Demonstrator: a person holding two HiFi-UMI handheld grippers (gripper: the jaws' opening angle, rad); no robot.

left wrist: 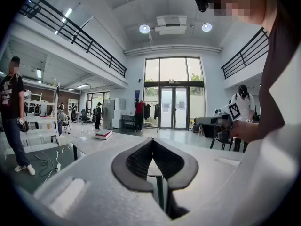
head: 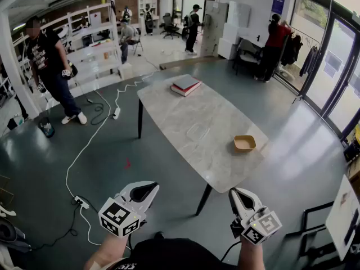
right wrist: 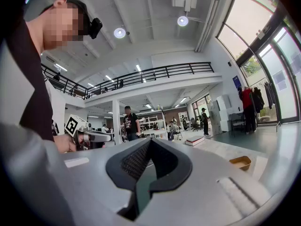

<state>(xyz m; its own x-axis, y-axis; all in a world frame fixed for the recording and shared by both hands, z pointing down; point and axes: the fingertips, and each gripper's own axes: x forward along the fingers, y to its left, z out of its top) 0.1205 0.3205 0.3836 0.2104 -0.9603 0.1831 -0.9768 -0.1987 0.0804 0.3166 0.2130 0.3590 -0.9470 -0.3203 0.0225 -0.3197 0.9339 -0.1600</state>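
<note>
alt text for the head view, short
The left gripper and the right gripper, both shut and empty, hover short of the near end of a pale stone-look table. On it sit a small tan bowl near the right edge and a red book at the far end.

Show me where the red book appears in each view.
Head view: red book at the table's far end, upper centre.
Left gripper view: the red book is left of centre.
Right gripper view: the red book is right of centre.
Shared landmark: the person in a red top near the glass doors.
</note>
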